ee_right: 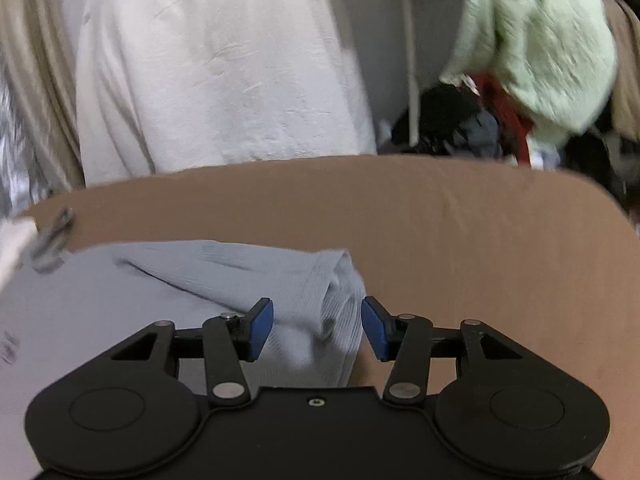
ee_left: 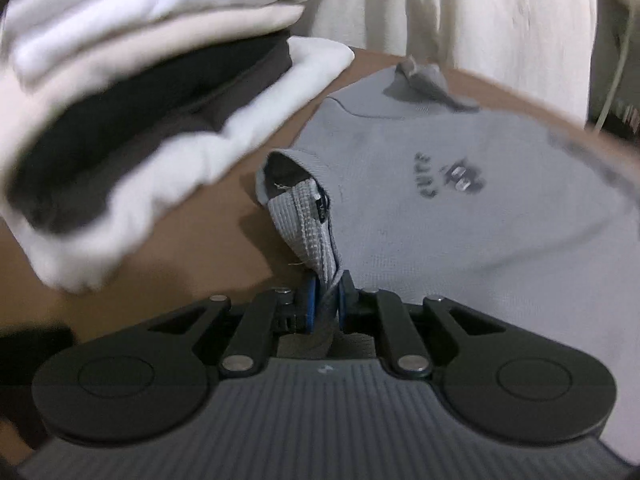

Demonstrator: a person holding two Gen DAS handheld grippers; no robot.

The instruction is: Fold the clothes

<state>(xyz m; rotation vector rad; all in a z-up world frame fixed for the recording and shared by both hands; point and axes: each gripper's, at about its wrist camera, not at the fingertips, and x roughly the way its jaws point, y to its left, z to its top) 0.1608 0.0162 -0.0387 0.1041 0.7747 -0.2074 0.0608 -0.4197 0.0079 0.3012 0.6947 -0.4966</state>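
A grey knit top point(ee_left: 460, 208) with a dark print lies spread on the brown table point(ee_left: 200, 264). My left gripper point(ee_left: 326, 304) is shut on the top's ribbed sleeve cuff point(ee_left: 308, 220), which rises off the table into the blue pads. In the right wrist view the same grey top point(ee_right: 224, 280) shows a bunched fold at its right edge. My right gripper point(ee_right: 317, 328) hovers over that fold with its jaws apart, the fabric below and between the blue pads point(ee_right: 260, 328), not pressed.
A stack of folded clothes point(ee_left: 140, 92), white, beige and dark, sits at the left of the table. Pale fabric point(ee_right: 208, 64) hangs beyond the far table edge point(ee_right: 360, 160). A heap of green, red and dark clothes point(ee_right: 532, 60) lies at the back right.
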